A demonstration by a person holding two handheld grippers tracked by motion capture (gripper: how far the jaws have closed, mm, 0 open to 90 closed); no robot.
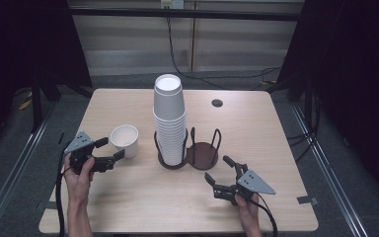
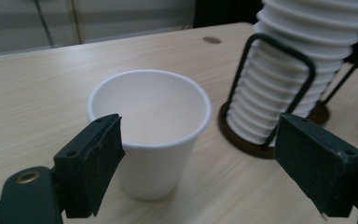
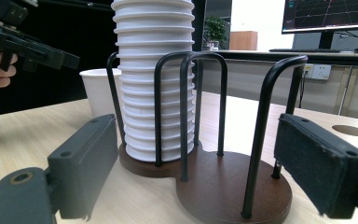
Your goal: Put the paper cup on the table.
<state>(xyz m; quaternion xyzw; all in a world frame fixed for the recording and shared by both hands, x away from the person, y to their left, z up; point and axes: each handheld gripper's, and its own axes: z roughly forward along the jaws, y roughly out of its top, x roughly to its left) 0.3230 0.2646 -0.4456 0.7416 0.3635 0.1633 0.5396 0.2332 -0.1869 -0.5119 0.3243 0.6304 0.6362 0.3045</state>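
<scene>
A tall stack of white paper cups (image 1: 169,118) stands in the left ring of a dark two-ring wire holder (image 1: 202,154) at the table's centre; the right ring is empty. A single white cup (image 1: 124,139) stands upright to the left of the holder. My left gripper (image 1: 111,148) is open just left of and in front of this cup. In the left gripper view the cup (image 2: 149,135) sits beyond and between the spread jaws of the left gripper (image 2: 207,168). My right gripper (image 1: 218,169) is open, in front of the holder's empty ring (image 3: 233,186), holding nothing.
The light wooden table (image 1: 256,128) has a round cable hole (image 1: 217,102) at its back right. Bare tabletop lies along the front edge and at the right. In the right gripper view, the stack (image 3: 156,79) and the single cup (image 3: 95,93) stand behind the wire loops.
</scene>
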